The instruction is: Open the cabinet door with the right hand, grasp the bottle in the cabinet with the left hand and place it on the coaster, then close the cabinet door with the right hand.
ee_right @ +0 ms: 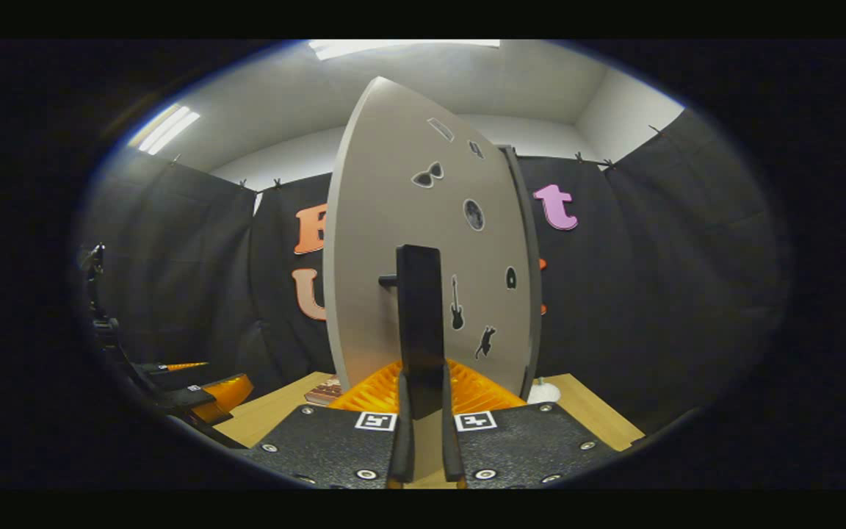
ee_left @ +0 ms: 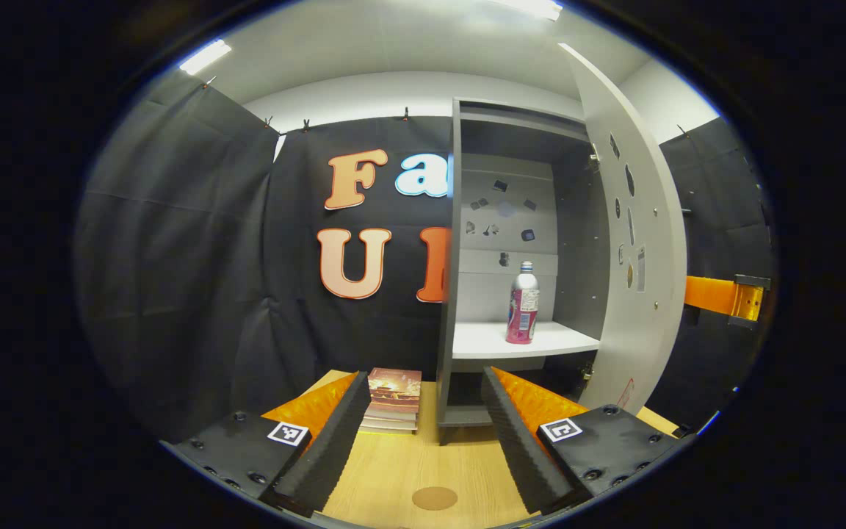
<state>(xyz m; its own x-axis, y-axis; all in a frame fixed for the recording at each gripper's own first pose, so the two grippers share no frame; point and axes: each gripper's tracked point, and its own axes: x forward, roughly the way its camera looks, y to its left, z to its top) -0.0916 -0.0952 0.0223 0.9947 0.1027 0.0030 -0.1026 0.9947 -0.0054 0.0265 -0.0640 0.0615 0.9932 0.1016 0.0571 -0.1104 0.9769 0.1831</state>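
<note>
On the cabinet door point(ee_right: 423, 235), the handle point(ee_right: 419, 330) is clamped by the right gripper point(ee_right: 423, 411), so the door is held open. The left gripper point(ee_left: 423, 433) is spread wide and aimed at the bottle point(ee_left: 523, 303) on the shelf point(ee_left: 518, 342), presumably for the reach.

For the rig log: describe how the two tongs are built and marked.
The left tongs have two long wedge-shaped fingers with ribbed inner faces, on flat black plates with screws, each with a square black-and-white tag; ribbed orange parts sit behind. The right tongs have the same black screwed plates, paired square tags and ribbed orange parts. No cables or sleeves show.
</note>
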